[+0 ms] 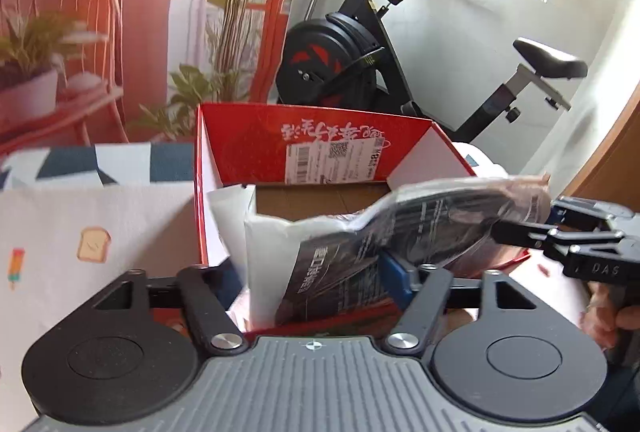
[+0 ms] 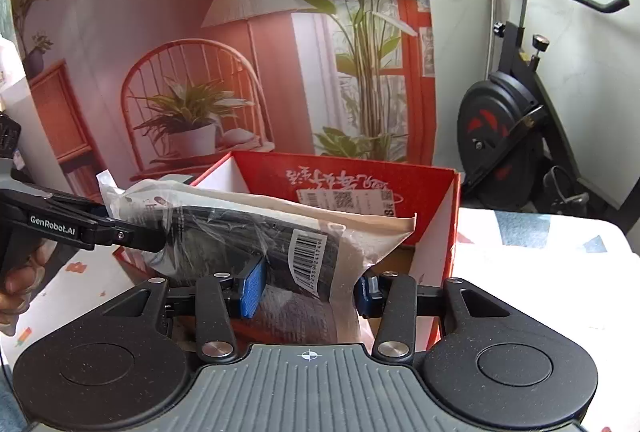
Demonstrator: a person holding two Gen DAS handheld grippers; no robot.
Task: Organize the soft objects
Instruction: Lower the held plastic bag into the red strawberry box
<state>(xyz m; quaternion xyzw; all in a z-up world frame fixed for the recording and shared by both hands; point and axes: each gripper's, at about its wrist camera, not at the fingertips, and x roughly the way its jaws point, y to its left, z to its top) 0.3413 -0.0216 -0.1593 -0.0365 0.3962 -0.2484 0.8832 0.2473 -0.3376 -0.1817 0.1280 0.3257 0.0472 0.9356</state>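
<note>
A soft dark item in a clear plastic package, with a barcode label and pale backing, hangs over the near side of an open red cardboard box. My right gripper is shut on the package; both blue pads press its sides. My left gripper stands wide around the package's other end. Its one visible blue pad lies beside the wrap, while the other is hidden behind pale wrapping.
The box sits on a table with a white printed cloth. A black exercise bike stands behind the box. A printed backdrop with plants and a chair fills the far side. A hand holds the left gripper.
</note>
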